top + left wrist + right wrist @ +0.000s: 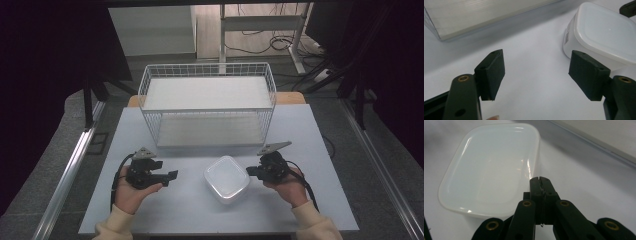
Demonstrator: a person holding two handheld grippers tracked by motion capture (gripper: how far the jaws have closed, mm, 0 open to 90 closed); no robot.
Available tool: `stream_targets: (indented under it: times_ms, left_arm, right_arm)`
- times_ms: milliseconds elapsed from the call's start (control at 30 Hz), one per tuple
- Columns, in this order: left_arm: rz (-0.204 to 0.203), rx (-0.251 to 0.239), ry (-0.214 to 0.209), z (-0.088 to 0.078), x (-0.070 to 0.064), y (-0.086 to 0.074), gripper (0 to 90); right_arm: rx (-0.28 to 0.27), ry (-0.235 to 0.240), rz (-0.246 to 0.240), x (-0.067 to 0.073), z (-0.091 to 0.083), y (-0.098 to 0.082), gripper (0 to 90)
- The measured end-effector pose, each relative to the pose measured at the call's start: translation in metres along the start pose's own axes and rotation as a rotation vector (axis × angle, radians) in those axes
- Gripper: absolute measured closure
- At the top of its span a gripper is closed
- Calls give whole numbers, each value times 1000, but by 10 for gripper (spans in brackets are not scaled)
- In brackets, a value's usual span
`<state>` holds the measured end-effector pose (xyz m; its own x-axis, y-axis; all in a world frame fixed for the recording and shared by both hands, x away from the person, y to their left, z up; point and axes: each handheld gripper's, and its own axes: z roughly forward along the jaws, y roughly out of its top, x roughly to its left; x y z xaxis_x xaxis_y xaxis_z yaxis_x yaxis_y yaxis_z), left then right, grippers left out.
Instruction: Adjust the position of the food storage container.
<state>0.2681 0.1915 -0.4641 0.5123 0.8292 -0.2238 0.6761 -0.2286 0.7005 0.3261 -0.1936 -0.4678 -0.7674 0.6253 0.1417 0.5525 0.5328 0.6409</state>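
Observation:
A white lidded plastic box [226,178] rests on the grey table between my two grippers. My left gripper [172,175] is a short way to its left, jaws wide open with nothing between them; in the left gripper view [536,75] the box [602,32] lies ahead at the upper right. On the other side, my right gripper [250,171] points at the box's right edge with its jaws pressed together and empty. The right gripper view puts that gripper's tips [540,180] just short of the box [489,167] rim; whether they touch it I cannot tell.
A white two-tier wire rack [207,103] with bare shelves stands at the back of the table [305,135]. Metal rails run along the floor on both sides. Cables and table legs lie beyond the far edge.

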Motion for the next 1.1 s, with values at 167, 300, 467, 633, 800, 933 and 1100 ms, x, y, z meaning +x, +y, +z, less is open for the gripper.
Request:
stream_targets:
  times_ms: [167,300,467,633,800,933,1100]
  left_arm:
    - [2,5,-3,1,0,0,288]
    - [4,3,-3,0,-1,0,289]
    - [9,10,-8,3,-3,-1,289]
    - [11,15,-8,4,-3,-1,289]
    - [7,13,-11,5,-3,-1,288]
    - [10,18,-9,5,-3,-2,288]
    - [10,11,-11,3,-3,-2,288]
  right_arm:
    - [10,37,5,6,1,-4,898]
    - [24,64,4,15,1,-8,898]
    - [34,101,5,21,2,-11,898]
    - [39,124,1,27,4,-11,898]
    - [54,167,-16,36,10,-11,898]
    - [65,183,-34,42,14,-11,898]
    - [64,193,-40,45,15,-11,898]
